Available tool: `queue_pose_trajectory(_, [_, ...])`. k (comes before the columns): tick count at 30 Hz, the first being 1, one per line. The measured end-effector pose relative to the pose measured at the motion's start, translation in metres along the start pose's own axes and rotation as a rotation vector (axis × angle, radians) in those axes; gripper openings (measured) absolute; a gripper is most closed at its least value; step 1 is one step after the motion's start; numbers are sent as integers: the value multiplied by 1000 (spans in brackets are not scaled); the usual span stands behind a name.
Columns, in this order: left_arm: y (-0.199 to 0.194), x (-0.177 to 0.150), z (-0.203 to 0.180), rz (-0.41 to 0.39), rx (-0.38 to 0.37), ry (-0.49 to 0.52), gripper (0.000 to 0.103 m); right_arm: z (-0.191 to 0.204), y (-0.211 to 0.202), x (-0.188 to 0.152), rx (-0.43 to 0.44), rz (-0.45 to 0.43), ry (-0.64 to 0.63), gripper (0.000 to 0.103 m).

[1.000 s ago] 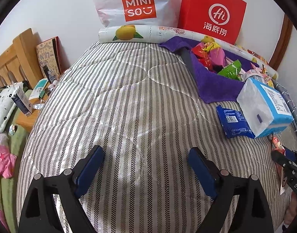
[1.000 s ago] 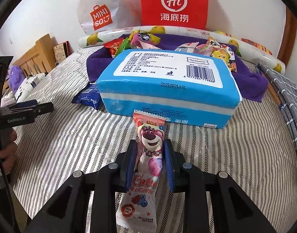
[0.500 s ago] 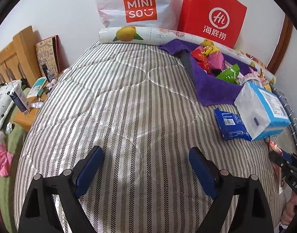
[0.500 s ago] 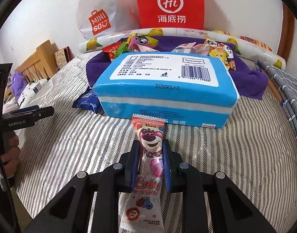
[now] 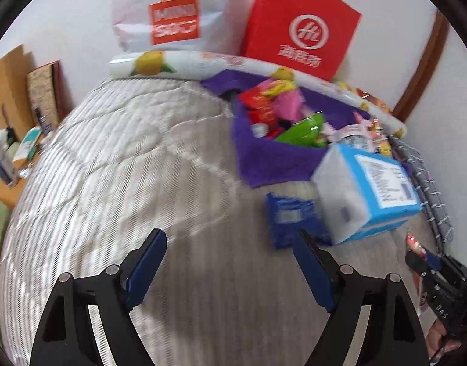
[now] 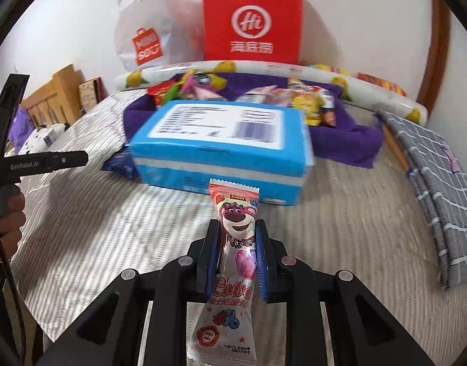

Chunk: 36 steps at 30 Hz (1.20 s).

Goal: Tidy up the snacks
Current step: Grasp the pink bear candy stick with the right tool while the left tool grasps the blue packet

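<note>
Right wrist view: the right gripper (image 6: 236, 238) is hovering low over a bed (image 6: 96, 228) covered in a grey-and-white striped quilt, its blue-padded jaws clamped on a pink bear-print snack packet (image 6: 235, 253). The packet is standing upright between the jaws, its crimped top poking out ahead of them and its lower end hanging below. Just beyond its top a blue tissue pack (image 6: 221, 146) is lying flat, and a dark blue snack pouch (image 6: 119, 164) is sitting against the pack's left end. Behind these, a purple cloth (image 6: 346, 134) is holding a heap of mixed snacks (image 6: 306, 103). A red paper bag (image 6: 251, 21) and a white plastic bag (image 6: 148, 36) are leaning against the wall. In the left wrist view, the left gripper (image 5: 230, 262) is hanging over bare quilt, jaws wide apart and gripping nothing.
</note>
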<state>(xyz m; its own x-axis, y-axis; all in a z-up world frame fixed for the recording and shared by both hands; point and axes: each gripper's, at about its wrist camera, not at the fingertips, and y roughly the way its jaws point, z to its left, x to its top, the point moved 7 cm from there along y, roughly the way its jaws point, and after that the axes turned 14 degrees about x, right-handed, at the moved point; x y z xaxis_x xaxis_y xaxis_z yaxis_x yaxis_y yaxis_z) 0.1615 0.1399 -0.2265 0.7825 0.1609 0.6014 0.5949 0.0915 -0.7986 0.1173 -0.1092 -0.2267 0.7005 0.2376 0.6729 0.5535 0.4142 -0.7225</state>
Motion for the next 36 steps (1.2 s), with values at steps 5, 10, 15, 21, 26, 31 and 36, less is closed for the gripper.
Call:
queue_pose_trajectory(5, [11, 7, -26, 30, -42, 23, 84, -24, -7, -7, -28, 0, 44, 22])
queue_pose_trajectory(10, [28, 5, -43, 66, 0, 66, 83, -36, -4, -17, -32, 2, 79, 22])
queue_pose_trajectory(15, [30, 3, -54, 25, 46, 130, 80, -38, -2, -18, -22, -5, 96, 22])
queue_pose_trajectory(21, [25, 1, -37, 29, 35, 95, 77, -40, -2, -18, -11, -6, 109, 22])
queue_pose_trajectory(26, [30, -2, -53, -17, 140, 187, 77, -40, 1, -17, -14, 0, 108, 22])
queue_pose_trajectory(31, [24, -3, -55, -22, 132, 178, 52, -40, 0, -18, -16, -4, 107, 22])
queue_pose_trajectory(36, [16, -8, -46, 28, 90, 134, 44, -38, -3, -18, -27, -12, 100, 22])
